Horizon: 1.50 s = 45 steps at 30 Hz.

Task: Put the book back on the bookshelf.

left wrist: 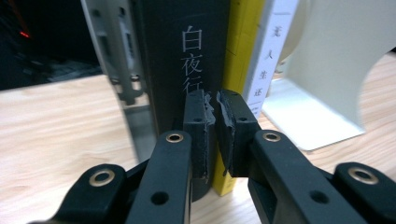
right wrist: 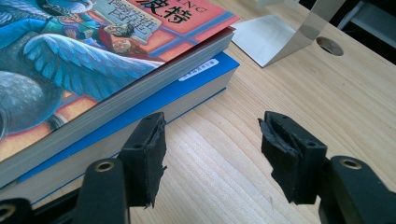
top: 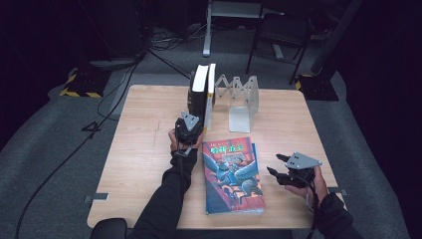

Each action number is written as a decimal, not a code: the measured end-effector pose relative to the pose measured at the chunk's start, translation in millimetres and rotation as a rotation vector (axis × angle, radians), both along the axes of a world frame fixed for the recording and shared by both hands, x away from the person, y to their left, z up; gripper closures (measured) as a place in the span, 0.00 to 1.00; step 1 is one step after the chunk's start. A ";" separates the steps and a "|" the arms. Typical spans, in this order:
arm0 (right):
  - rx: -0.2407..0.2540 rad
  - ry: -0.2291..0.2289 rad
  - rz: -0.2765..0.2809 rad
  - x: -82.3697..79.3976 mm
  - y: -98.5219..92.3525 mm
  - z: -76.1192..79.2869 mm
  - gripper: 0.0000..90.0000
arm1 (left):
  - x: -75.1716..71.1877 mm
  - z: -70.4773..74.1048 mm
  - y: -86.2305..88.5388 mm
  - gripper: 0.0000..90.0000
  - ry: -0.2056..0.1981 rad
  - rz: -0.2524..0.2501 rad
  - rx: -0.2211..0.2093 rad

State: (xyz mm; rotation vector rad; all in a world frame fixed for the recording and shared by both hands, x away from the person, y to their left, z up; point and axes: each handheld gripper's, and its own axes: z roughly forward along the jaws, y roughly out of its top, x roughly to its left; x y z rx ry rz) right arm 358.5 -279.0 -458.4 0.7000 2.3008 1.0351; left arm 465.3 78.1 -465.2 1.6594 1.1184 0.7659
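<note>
Your left hand-held gripper (left wrist: 214, 122) sits pressed almost together against the upright black book (left wrist: 184, 60); your right hand-held gripper (right wrist: 212, 154) rests spread beside the stacked books (right wrist: 116, 70).

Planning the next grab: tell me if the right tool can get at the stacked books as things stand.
Probably yes. The right tool is open beside the stacked books, with only bare table between them and nothing blocking.

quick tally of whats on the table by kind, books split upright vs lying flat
upright books: 3
flat books: 2
metal book rack: 1
tools: 2, left tool and right tool
total: 8
</note>
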 end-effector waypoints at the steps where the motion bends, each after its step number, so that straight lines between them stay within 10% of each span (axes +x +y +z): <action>1: -0.001 0.001 -0.001 -0.1 -0.7 0.1 0.45 | -2.7 -0.6 -2.8 0.79 -0.006 0.003 0.005; 5: 0.005 -0.001 -0.006 0.6 -2.7 0.1 0.45 | -12.0 -2.2 1.6 0.71 -0.007 -0.020 -0.057; 12: -0.003 -0.002 -0.002 -0.3 -1.0 0.3 0.45 | -17.5 -6.4 -4.5 0.71 0.001 -0.103 -0.017; 30: 0.000 -0.005 0.000 -1.1 -1.5 0.9 0.45 | 6.9 -9.6 -5.5 0.90 0.056 -0.003 0.041; 37: 0.008 -0.003 -0.003 -1.9 -2.5 2.4 0.45 | 3.5 2.1 -3.9 0.76 0.045 -0.063 0.041; 45: 0.020 0.009 0.006 -8.8 -5.5 4.0 0.45 | -14.6 14.6 16.7 0.67 0.063 -0.194 0.146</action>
